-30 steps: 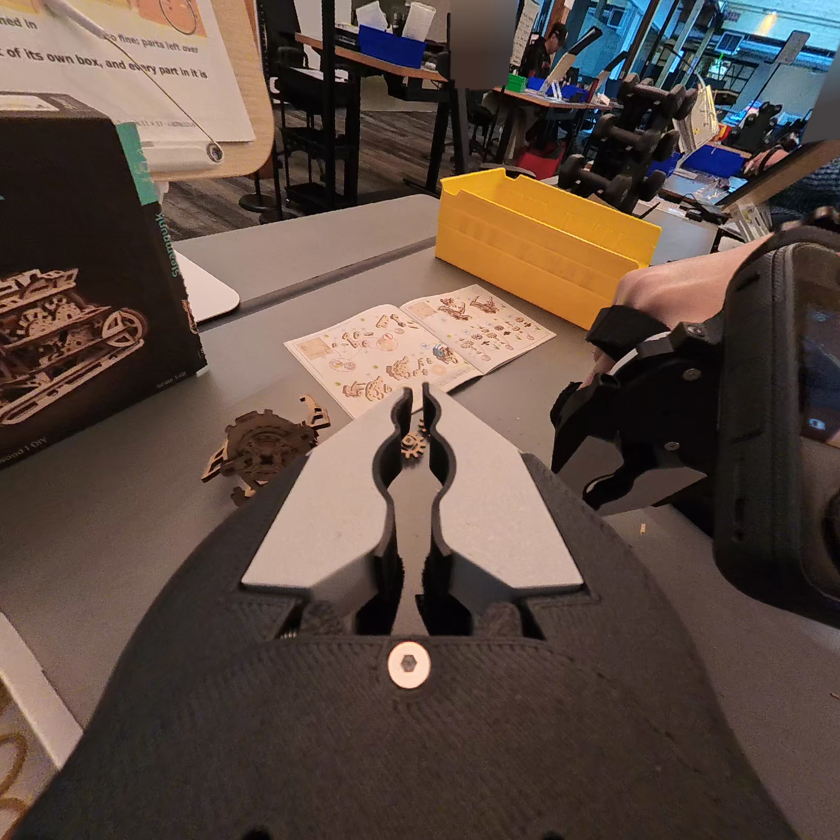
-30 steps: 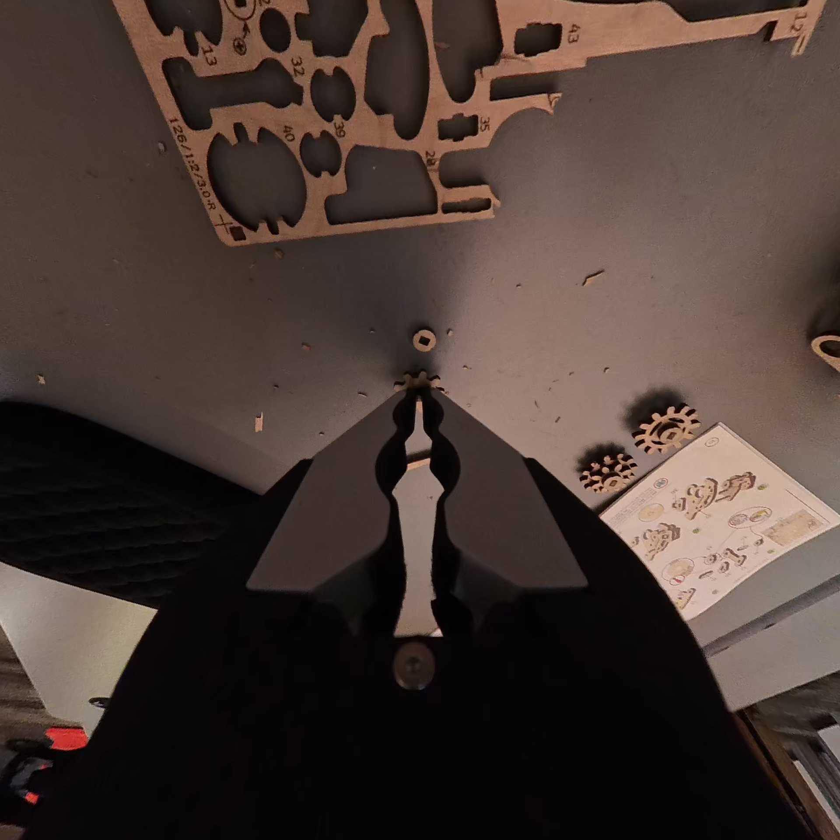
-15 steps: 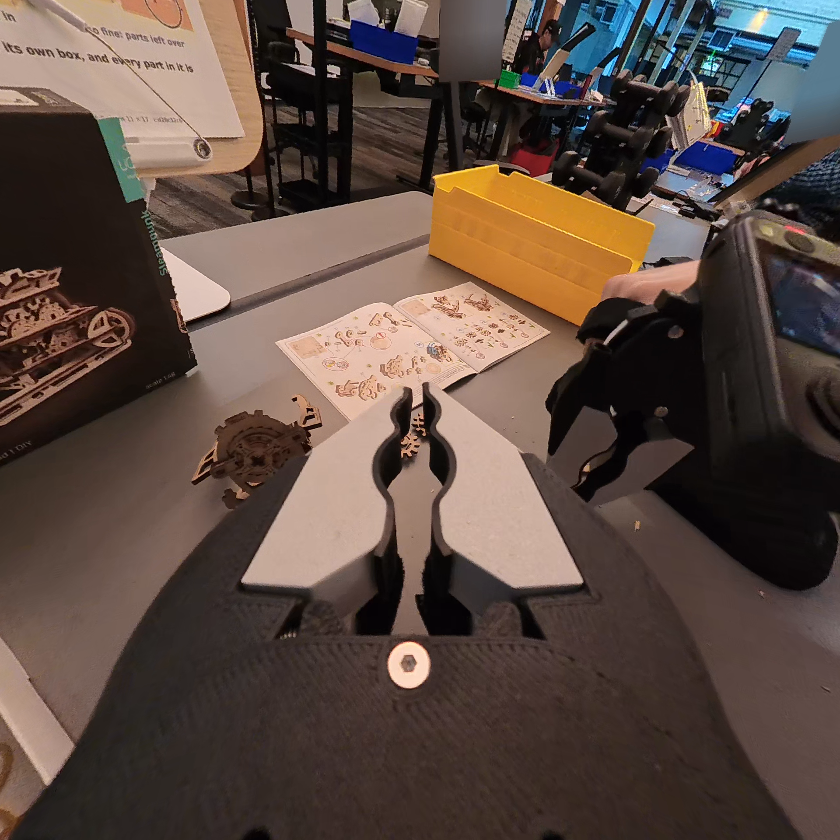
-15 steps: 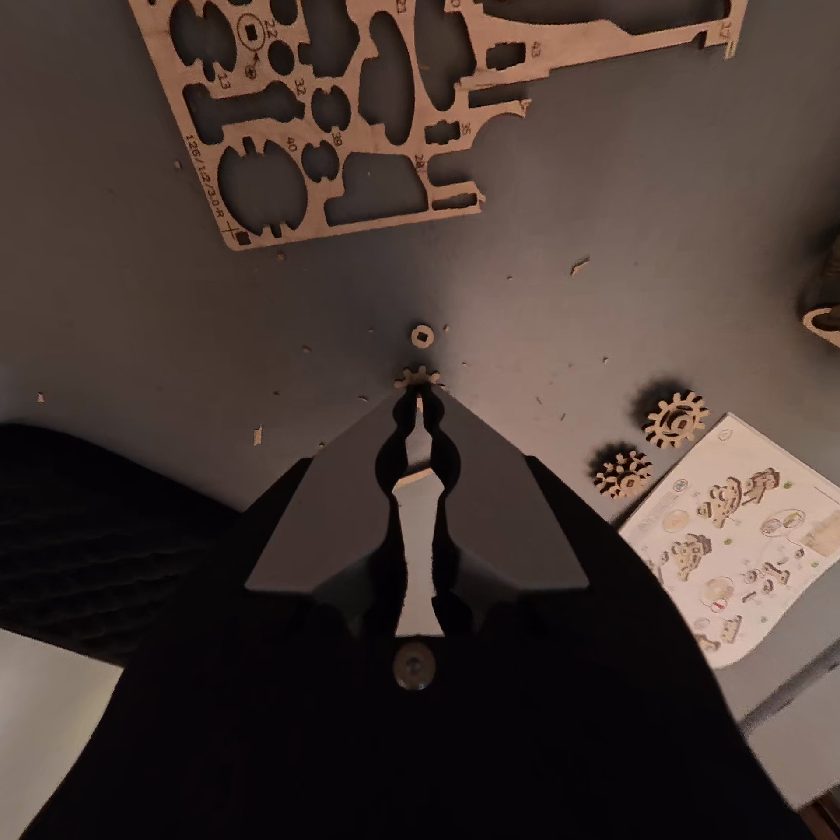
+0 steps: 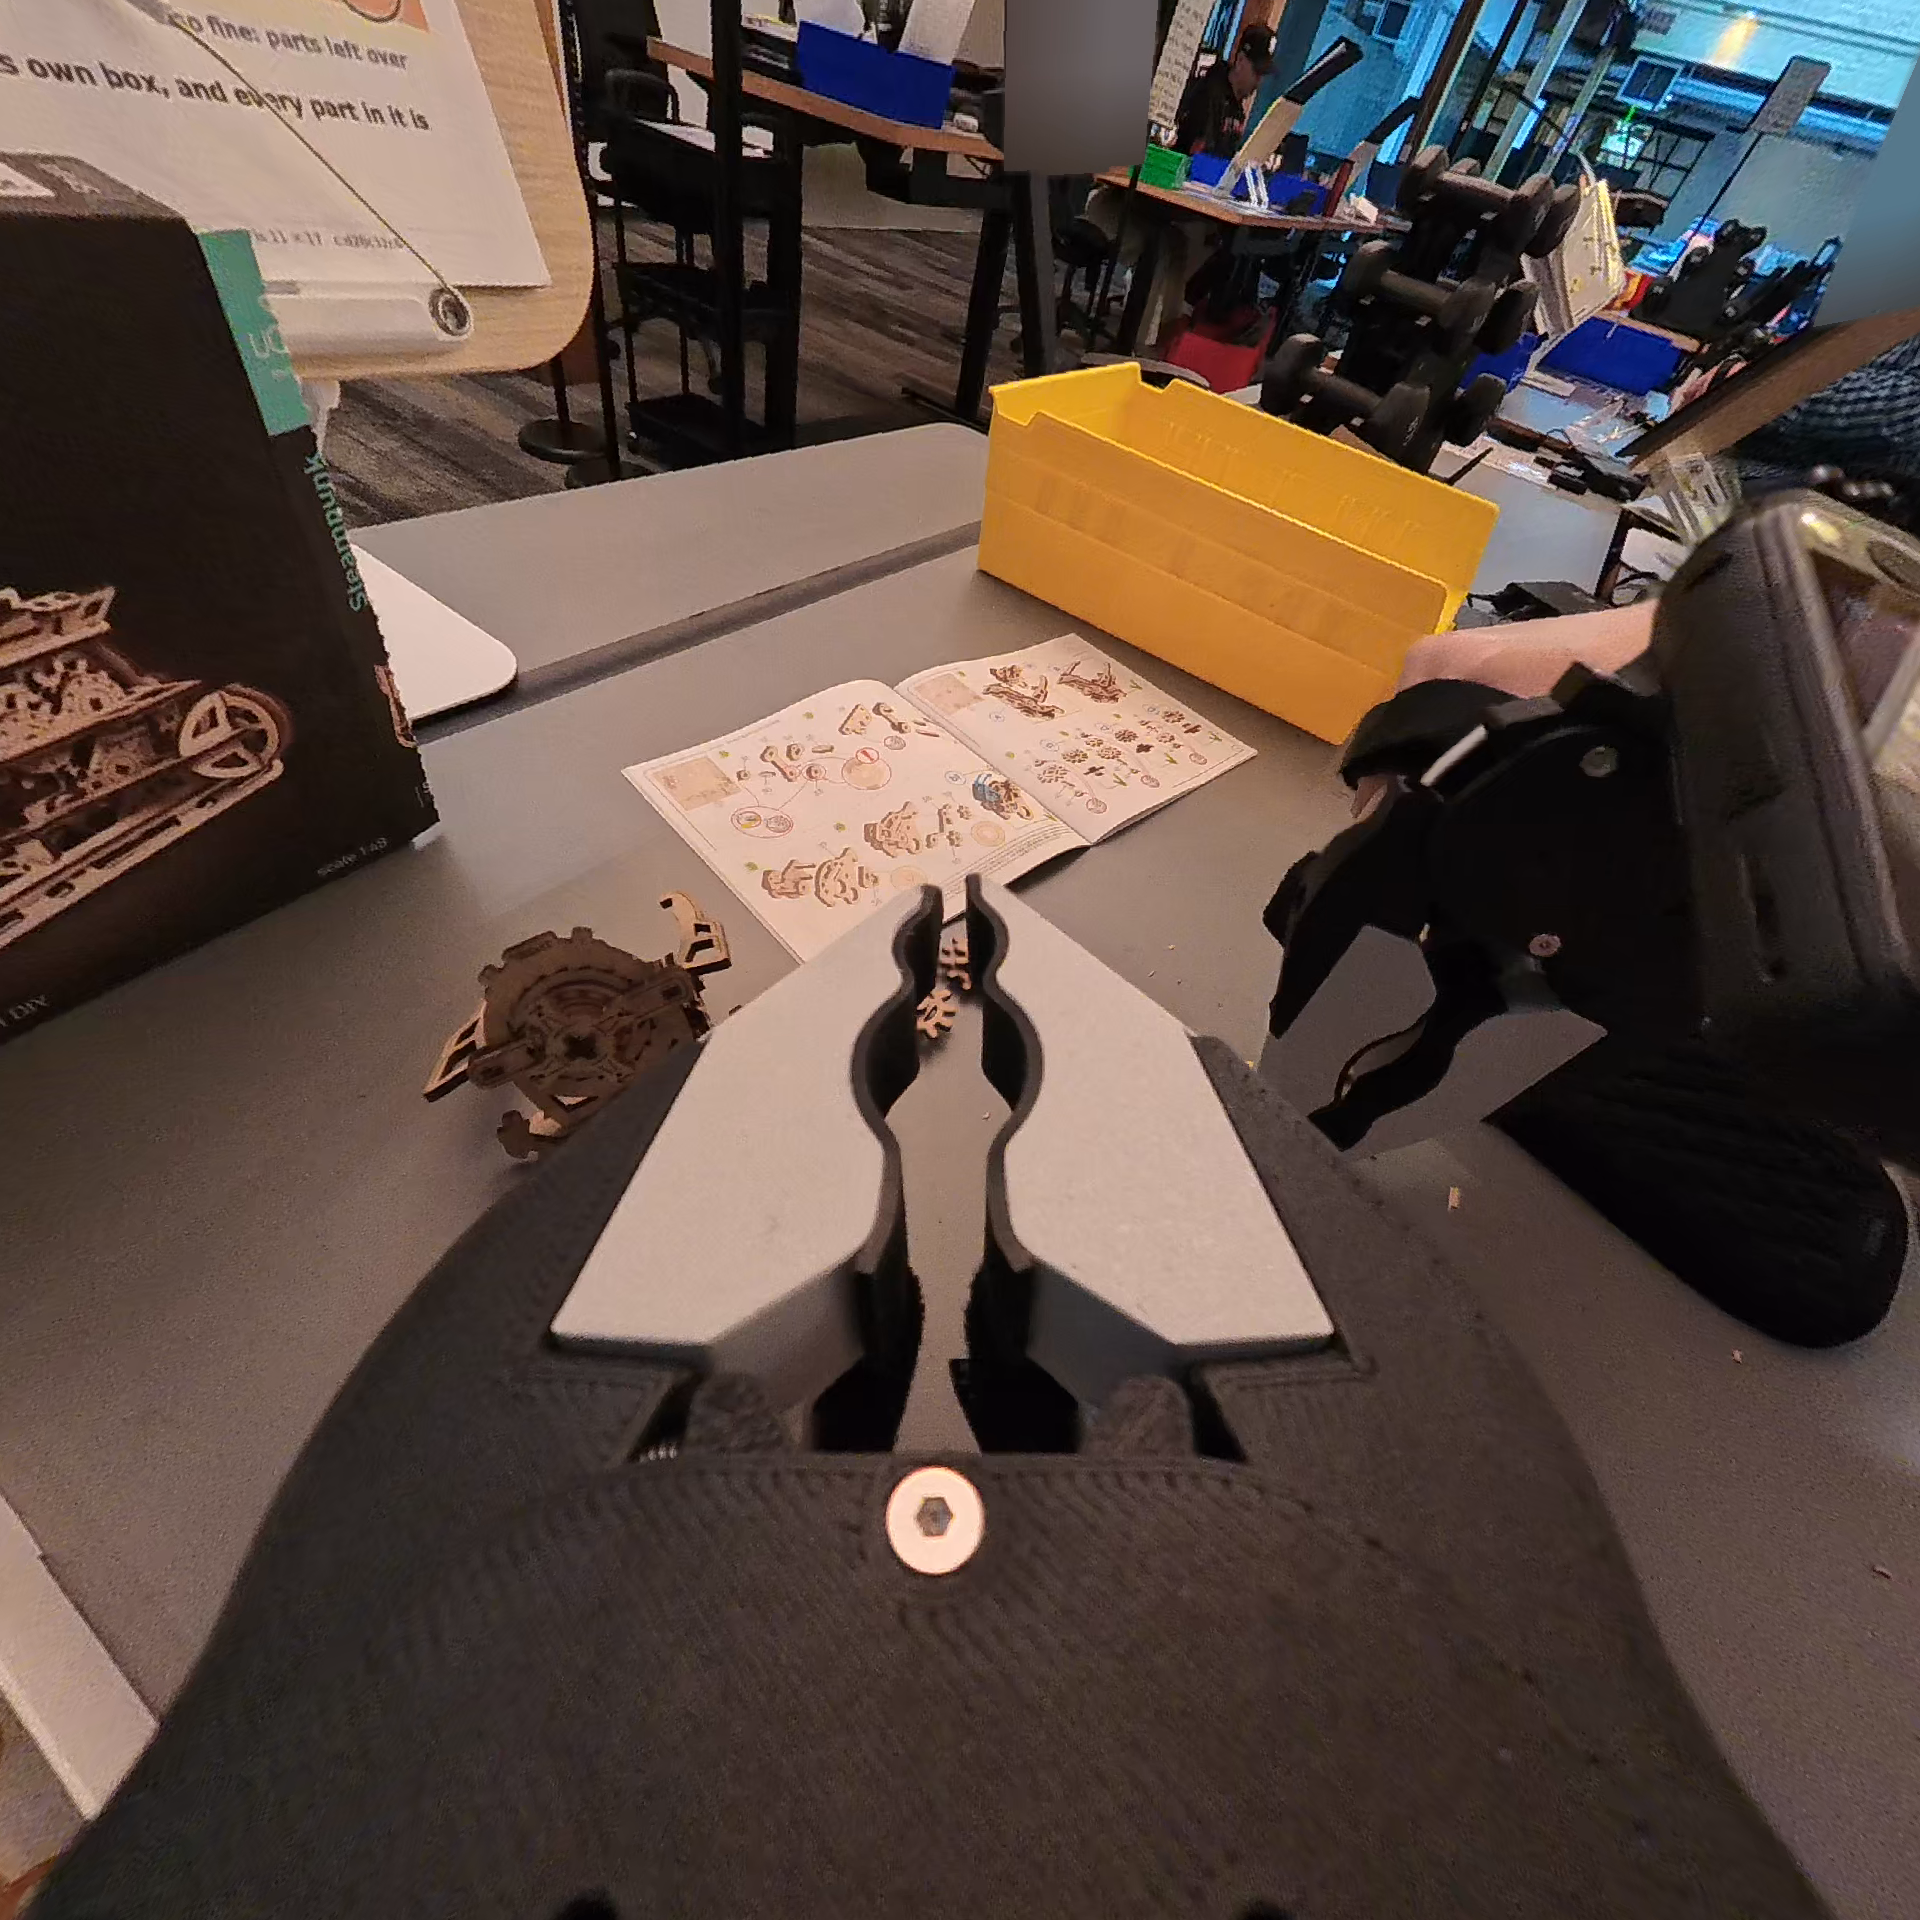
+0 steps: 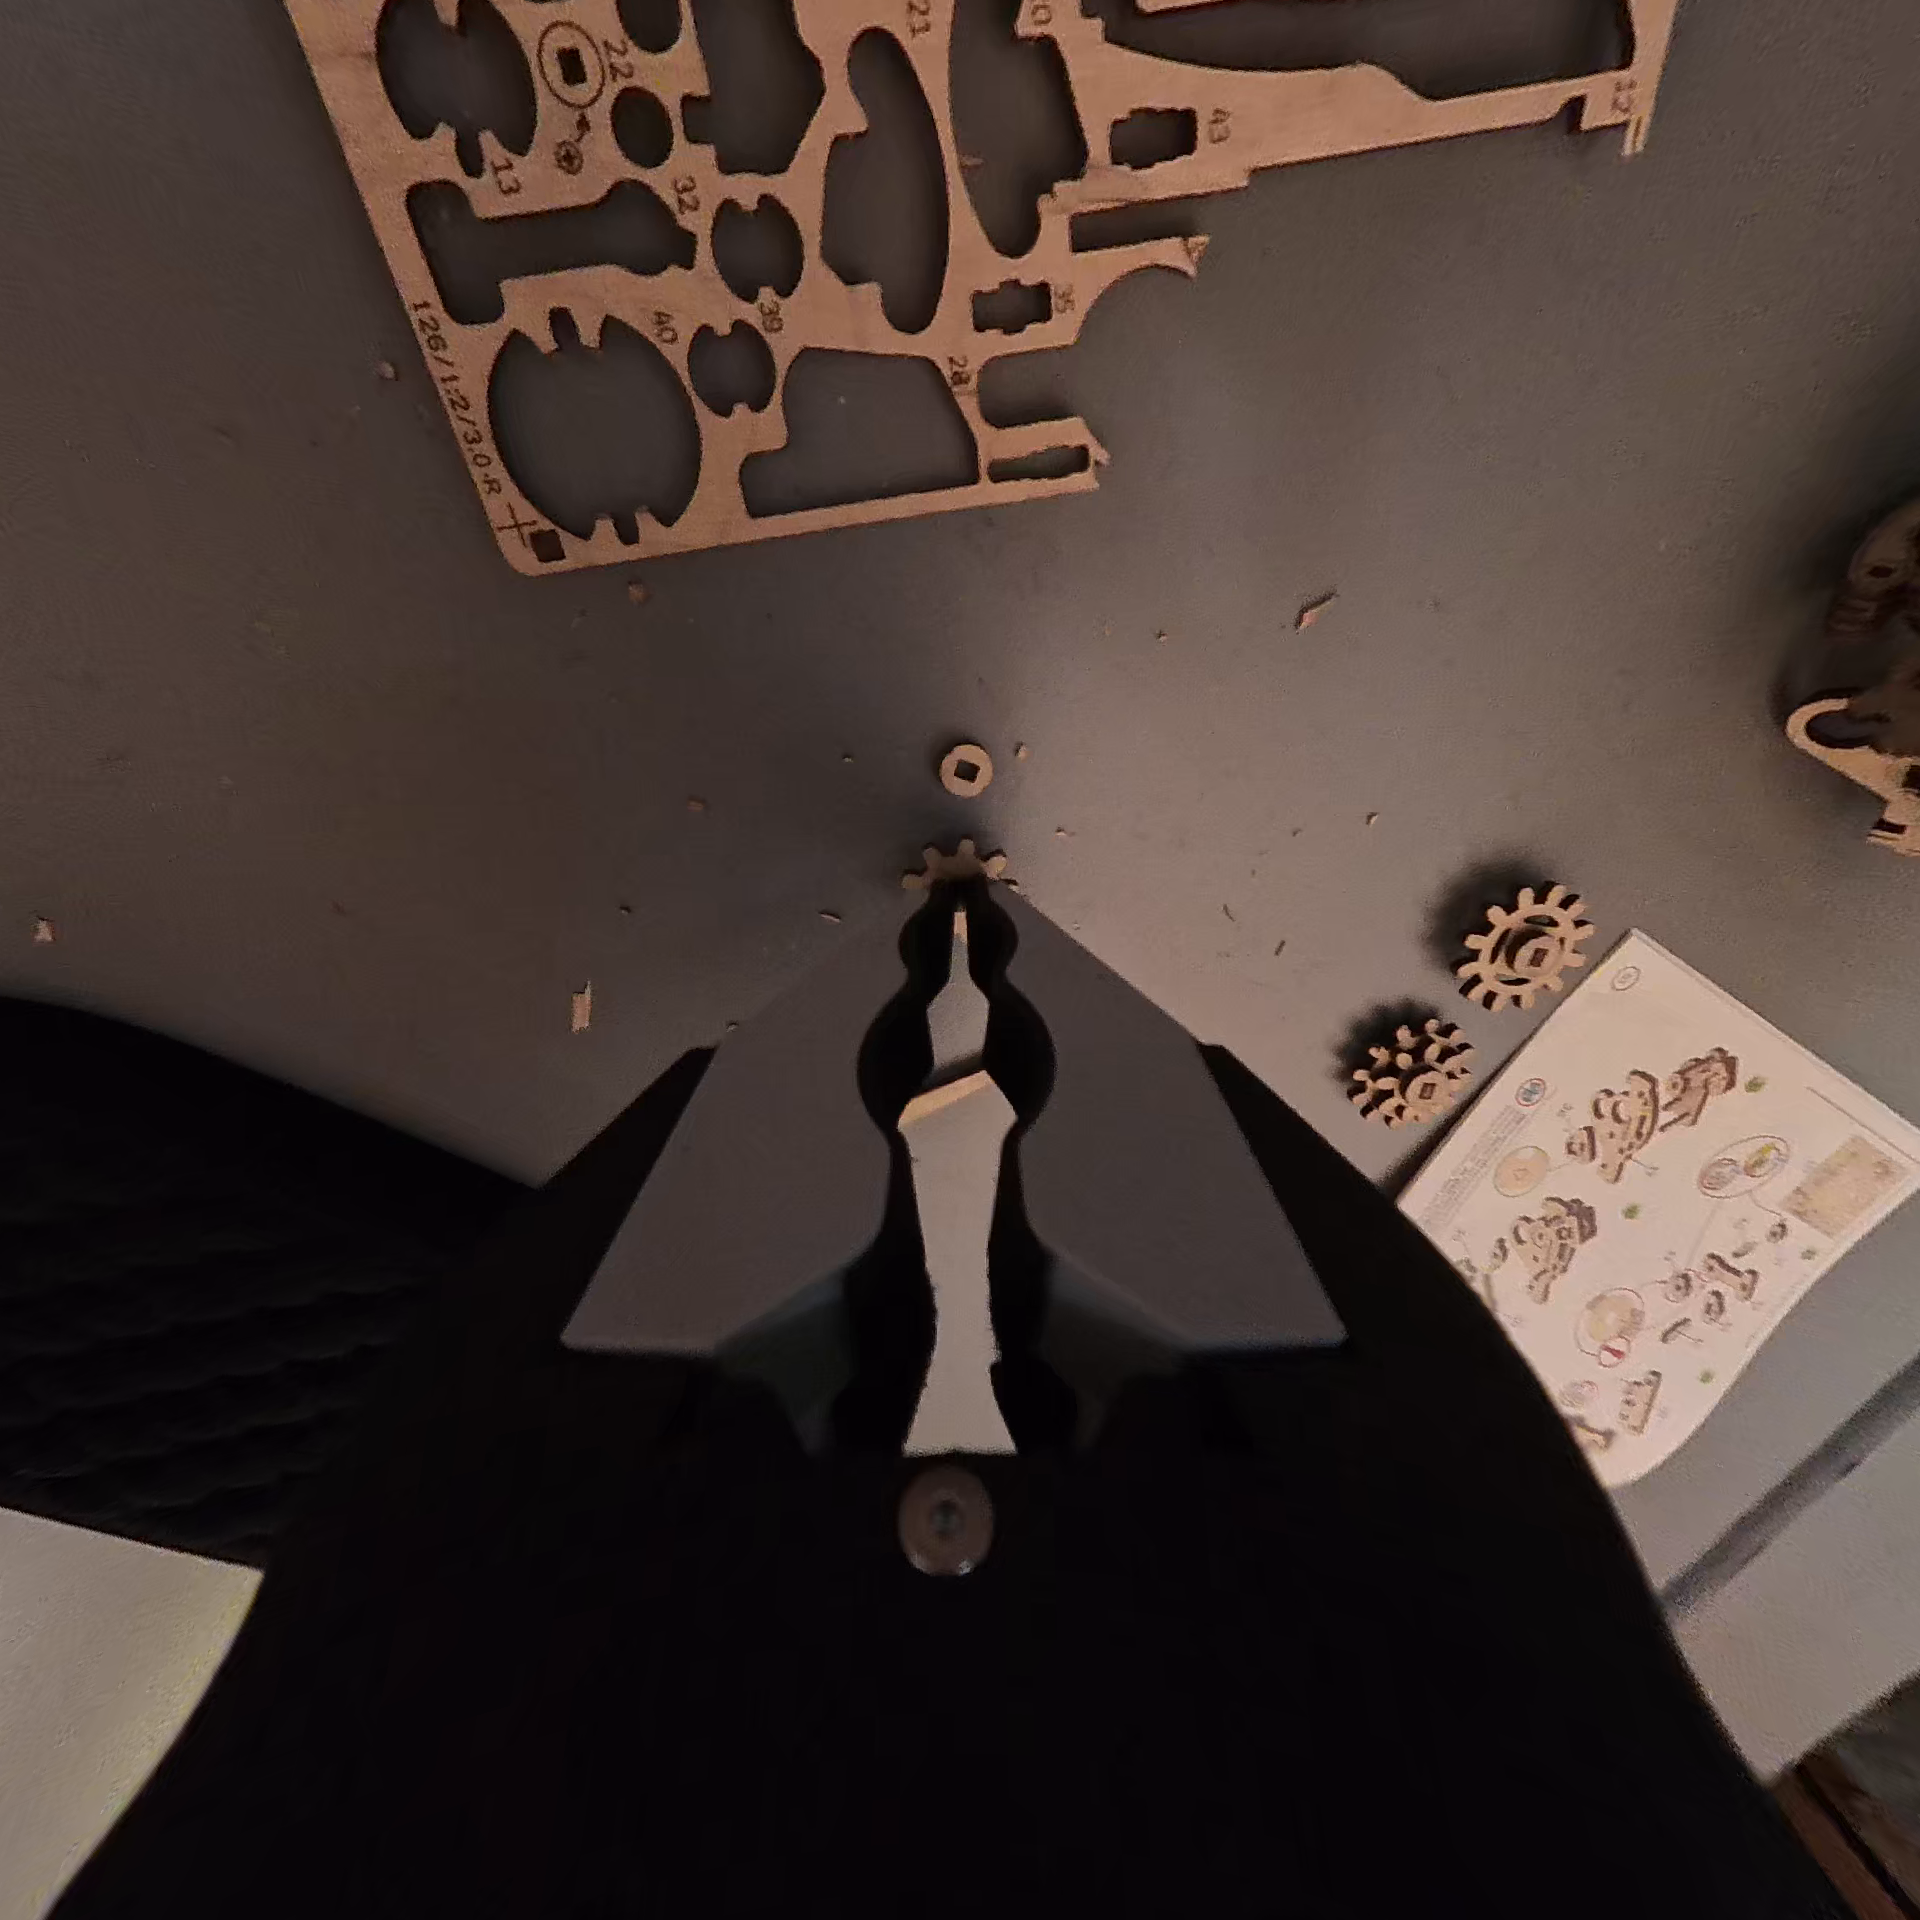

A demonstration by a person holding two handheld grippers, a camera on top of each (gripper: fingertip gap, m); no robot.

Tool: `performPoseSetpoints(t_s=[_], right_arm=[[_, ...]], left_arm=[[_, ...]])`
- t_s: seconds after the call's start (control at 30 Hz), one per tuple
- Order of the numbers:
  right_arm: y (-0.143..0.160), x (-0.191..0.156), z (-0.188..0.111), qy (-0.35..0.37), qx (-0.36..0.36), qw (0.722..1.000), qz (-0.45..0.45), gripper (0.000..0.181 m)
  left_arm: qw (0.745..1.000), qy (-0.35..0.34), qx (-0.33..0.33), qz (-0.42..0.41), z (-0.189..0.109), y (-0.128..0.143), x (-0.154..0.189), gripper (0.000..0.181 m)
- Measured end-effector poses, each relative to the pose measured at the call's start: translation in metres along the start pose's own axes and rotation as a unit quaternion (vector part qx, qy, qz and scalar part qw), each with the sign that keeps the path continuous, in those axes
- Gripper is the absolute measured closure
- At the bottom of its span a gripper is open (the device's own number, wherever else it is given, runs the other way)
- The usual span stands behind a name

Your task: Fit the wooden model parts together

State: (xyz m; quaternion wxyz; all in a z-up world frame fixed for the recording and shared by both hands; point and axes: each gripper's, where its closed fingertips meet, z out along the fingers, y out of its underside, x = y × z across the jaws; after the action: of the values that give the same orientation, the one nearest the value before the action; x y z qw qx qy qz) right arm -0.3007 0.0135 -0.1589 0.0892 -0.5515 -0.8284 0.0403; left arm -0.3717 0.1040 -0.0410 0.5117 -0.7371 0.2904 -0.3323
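- The small gear [image 6: 954, 864] stays pinched at the tips of the right gripper [image 6: 958, 902], jaws nearly closed on it, over the grey table [image 6: 312, 779].
- The washer [image 6: 966, 769] has kept just beyond it; fitting hasn't begun.
- The left gripper [image 5: 954, 896] remains narrow and empty; two gears [image 5: 940, 992] lie below.

small gear [image 6: 954, 871] half hidden behind right gripper [image 6: 964, 902] tips, grip unclear. cutout sheet [image 6: 831, 270] cut off at top edge. wooden assembly [image 6: 1865, 717] cut off right. kit box [image 5: 156, 582] cut off left.
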Motion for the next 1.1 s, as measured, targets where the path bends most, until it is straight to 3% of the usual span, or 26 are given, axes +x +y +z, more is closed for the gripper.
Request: performPoseSetpoints(t_s=[0.17, 0.53, 0.7, 0.9, 0.97, 1.03, 1.1], right_arm=[[-0.001, 0.000, 0.001, 0.001, -0.043, 0.999, -0.014, 0.179], [-0.001, 0.000, 0.001, -0.026, -0.029, 0.999, 0.002, 0.180], [-0.001, 0.000, 0.001, -0.003, -0.034, 0.999, -0.005, 0.180], [-0.001, 0.004, -0.007, -0.019, 0.149, 0.983, 0.102, 0.179], [-0.014, 0.000, -0.030, -0.054, 0.276, 0.948, 0.148, 0.179], [-0.025, -0.001, -0.064, -0.088, 0.408, 0.889, 0.187, 0.179], [-0.027, -0.004, -0.090, -0.108, 0.485, 0.844, 0.201, 0.180]], left_arm=[[1.000, 0.001, -0.003, -0.003, 0.001, 0.002, 0.000, 0.178], [1.000, 0.001, -0.008, -0.001, 0.002, 0.003, 0.001, 0.178], [1.000, 0.004, -0.006, 0.000, 0.000, 0.001, 0.002, 0.178], [1.000, 0.008, -0.009, 0.004, 0.001, 0.002, 0.005, 0.177], [1.000, 0.011, -0.004, -0.001, 0.001, 0.001, 0.005, 0.177], [1.000, 0.015, 0.001, -0.006, 0.000, 0.000, 0.006, 0.177], [0.999, 0.028, 0.008, -0.015, -0.001, -0.002, 0.008, 0.177]])
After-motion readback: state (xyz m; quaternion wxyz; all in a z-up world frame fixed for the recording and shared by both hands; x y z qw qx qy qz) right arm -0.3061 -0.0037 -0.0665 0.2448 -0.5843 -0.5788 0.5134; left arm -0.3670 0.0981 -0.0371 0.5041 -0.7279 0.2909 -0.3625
